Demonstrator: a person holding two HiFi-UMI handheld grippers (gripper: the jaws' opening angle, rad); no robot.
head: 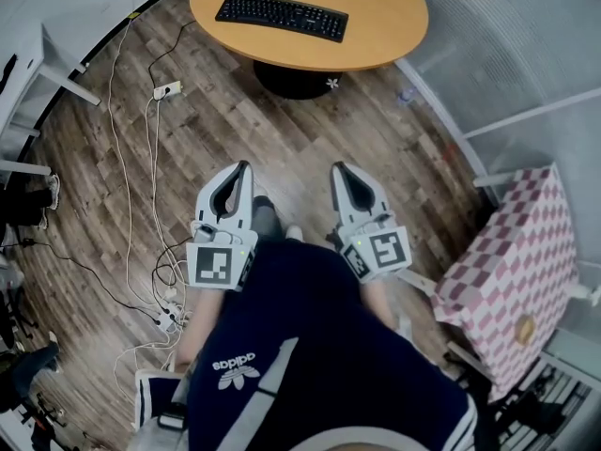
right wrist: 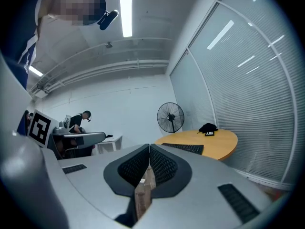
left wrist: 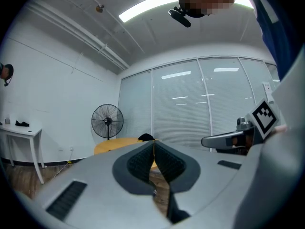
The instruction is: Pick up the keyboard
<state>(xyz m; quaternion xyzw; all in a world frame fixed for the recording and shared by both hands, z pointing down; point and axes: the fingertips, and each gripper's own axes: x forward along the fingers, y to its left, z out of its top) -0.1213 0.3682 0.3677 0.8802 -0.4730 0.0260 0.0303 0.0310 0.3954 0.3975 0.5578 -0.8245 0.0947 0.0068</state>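
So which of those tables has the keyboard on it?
The round wooden table at the top of the head view: the black keyboard lies on it. The pink-checkered one at right shows none.

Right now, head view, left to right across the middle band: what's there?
Cables → left gripper → right gripper → checkered box.

- Wood-plank floor (head: 310, 130); white cables (head: 152, 186) trailed along its left side.
- Round orange-topped counter (head: 394, 17) stood near frosted glass wall (left wrist: 190, 104).
- Pedestal fan (left wrist: 107, 120) and white side table (left wrist: 19, 130) stood against white wall.
- Ceiling strip light (left wrist: 147, 6) was lit.
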